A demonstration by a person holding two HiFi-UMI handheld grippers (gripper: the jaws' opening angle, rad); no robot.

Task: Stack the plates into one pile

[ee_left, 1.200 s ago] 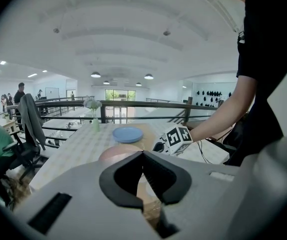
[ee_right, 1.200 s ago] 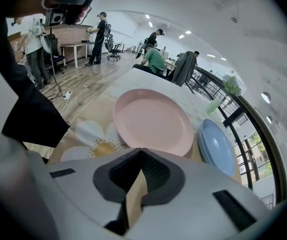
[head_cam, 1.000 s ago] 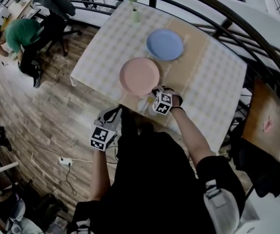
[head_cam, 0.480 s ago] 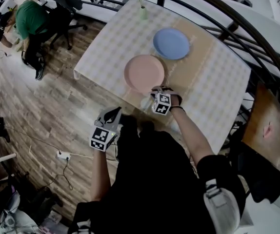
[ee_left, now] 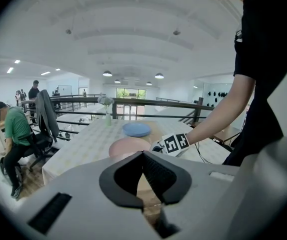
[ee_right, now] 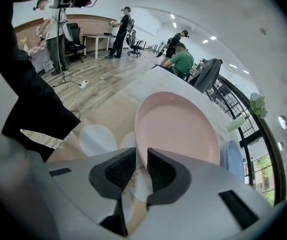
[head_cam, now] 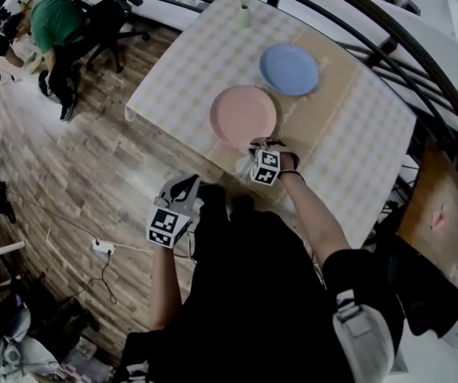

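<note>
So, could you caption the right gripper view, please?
Right gripper, jaws open but just closing, straddles pink plate rim; blue plate beyond.

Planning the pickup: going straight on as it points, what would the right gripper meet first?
Likely the near rim of the pink plate, lined up with the gap of the right gripper; its jaws just opened, then narrowed. Depth unclear.
</note>
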